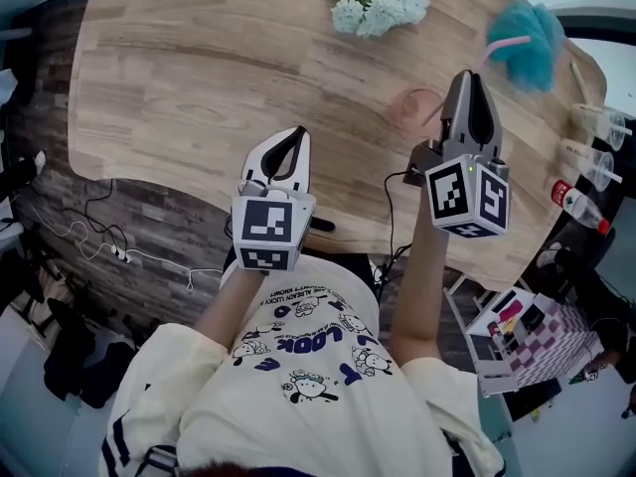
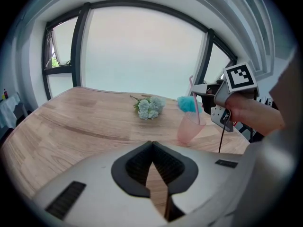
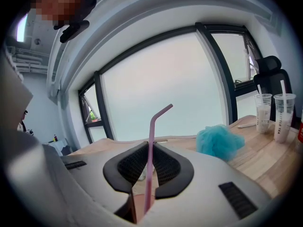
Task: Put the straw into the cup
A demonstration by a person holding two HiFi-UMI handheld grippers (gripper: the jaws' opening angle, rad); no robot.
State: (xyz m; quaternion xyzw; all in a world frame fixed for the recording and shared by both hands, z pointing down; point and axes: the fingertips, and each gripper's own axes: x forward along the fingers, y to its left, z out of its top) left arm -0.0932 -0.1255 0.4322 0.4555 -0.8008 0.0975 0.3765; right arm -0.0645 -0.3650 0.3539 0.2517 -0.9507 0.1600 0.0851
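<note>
While right hand-held gripper grips straw, cup near table edge

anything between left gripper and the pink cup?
Nothing. Bare tabletop runs from the left gripper to the cup, clearest in the left gripper view.

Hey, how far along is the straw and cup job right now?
Done: the pink straw is picked up, and its lower end appears to sit inside the pink cup. In hand: the right gripper has its jaws shut on the straw above the cup. Left: opening the jaws and drawing away. The left gripper is shut and empty.
</note>
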